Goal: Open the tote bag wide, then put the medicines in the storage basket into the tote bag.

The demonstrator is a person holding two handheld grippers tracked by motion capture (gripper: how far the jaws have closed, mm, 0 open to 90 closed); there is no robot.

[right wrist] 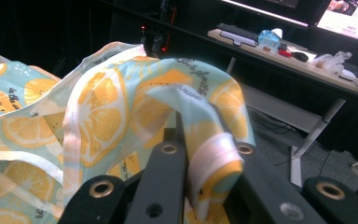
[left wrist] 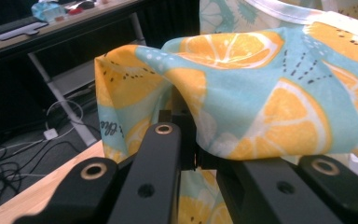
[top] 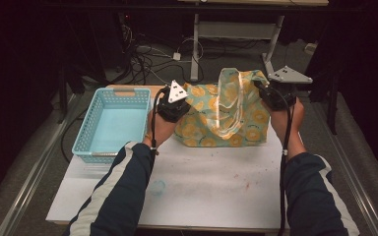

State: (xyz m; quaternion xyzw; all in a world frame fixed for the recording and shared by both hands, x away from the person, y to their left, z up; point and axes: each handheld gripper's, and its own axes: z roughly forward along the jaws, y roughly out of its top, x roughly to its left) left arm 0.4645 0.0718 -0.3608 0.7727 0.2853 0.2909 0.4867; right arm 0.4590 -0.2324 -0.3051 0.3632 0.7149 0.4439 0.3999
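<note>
Holding: both grippers clamp the cloth bag (top: pixel 226 110) at its top corners, stretched between them
Bag: teal fabric, orange-slice print, pale handles (top: pixel 226 105) looping down the front face
Bag position: far half of the tabletop (top: pixel 216 182), right of centre; lower edge seems to rest on the white surface, top edge lifted
Left gripper (top: pixel 174 104): jaws clenched on the bag's left top corner; in the left gripper view (left wrist: pixel 189 140) fabric bunches over the jaw tips and drapes right
Right gripper (top: pixel 271 96): jaws clenched on the bag's right top corner; in the right gripper view (right wrist: pixel 205 158) a fold of hem with white trim is pinched between the jaws
Hands: one behind each gripper, dark sleeves with white stripes coming from the near edge
Basket (top: pixel 93 147): light blue, perforated walls, far-left corner of the tabletop, just left of the left gripper, not touching the bag
Tabletop: white sheet over wood; faint blue mark (top: pixel 157 188) near the left forearm
Beyond the far edge: desk legs (top: pixel 195 44), tangled cables (top: pixel 142 59) on dark floor
</note>
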